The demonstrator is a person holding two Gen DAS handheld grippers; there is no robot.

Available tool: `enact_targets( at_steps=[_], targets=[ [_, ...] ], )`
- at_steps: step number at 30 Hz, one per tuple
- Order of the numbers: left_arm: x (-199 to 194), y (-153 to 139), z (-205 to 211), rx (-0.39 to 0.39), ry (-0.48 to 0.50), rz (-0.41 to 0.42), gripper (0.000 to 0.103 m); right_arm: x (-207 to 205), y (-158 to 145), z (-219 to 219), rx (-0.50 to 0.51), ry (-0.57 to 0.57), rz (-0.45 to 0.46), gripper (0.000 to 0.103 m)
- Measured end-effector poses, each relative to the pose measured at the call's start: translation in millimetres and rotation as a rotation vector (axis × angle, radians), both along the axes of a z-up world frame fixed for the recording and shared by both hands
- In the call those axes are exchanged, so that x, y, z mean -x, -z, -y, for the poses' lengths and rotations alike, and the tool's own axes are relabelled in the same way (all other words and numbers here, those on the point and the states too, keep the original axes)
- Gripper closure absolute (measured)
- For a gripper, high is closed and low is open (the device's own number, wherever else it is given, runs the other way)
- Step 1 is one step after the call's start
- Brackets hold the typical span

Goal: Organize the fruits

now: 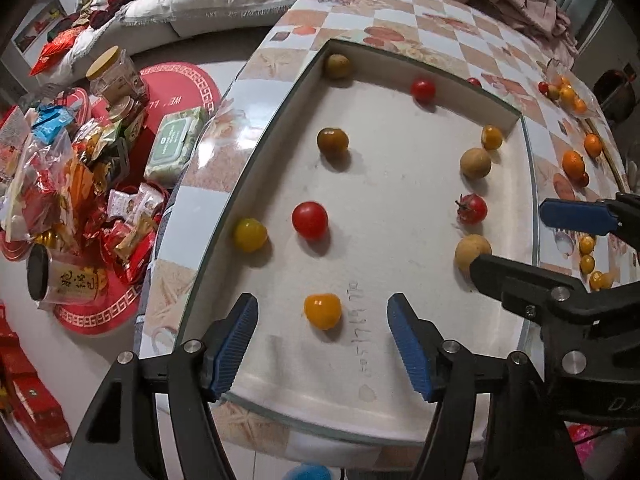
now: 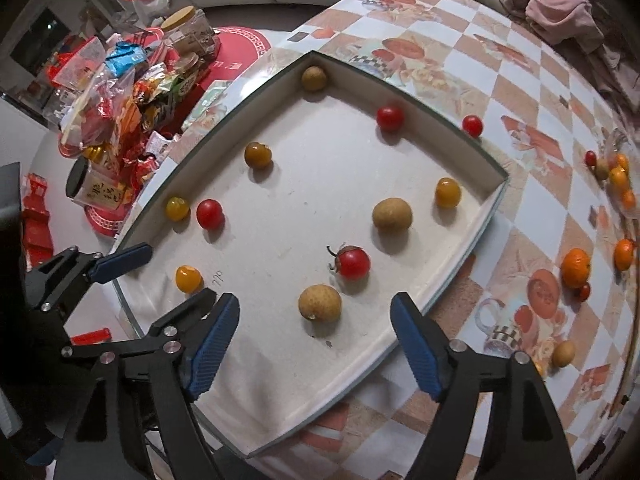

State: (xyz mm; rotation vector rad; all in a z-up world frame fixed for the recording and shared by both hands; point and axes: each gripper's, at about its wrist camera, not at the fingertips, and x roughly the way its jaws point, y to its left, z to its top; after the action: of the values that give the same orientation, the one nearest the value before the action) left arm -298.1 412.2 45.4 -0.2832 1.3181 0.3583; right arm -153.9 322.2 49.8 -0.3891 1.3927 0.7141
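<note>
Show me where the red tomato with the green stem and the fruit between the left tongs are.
Stemmed red tomato (image 2: 353,263), right wrist view, centre of its skin.
Orange-yellow fruit (image 1: 322,311), left wrist view, its middle.

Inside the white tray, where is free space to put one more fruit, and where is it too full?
The middle of the white tray is bare, between the red tomato on its left and the tan longan on its right. The far stretch between the brownish tomato and the red tomato by the far wall is also free. The right side is crowded.

Fruits scattered in tray on table; more beside it.
</note>
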Motion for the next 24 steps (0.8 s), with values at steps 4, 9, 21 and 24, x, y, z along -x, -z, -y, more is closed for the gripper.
enact_targets(
  at_steps=[4, 9, 21, 24],
  targets=[
    [4.2, -12.3, 0.8, -0.007, -0.002, 0.010, 0.000, -1.5, -4.6, 4.0, 0.022, 0.016, -0.016, 0.015],
    [8.7, -23.8, 1.1, 0.017, 0.002, -0.011, 0.000, -1.3, -21.7, 11.6, 0.030, 0.039, -0.001, 0.000],
    [17.3, -62.3, 13.6, -0.037, 0.053, -0.058, 0.000, 4.8, -60.8, 23.6, 0.065, 0.062, -0.008, 0.000],
    [17.3, -70.9, 15.9, -0.028, 0.077, -0.055, 0.000, 7.8, -66.3, 25.7, 0.066, 0.072, -0.011, 0.000]
  ],
)
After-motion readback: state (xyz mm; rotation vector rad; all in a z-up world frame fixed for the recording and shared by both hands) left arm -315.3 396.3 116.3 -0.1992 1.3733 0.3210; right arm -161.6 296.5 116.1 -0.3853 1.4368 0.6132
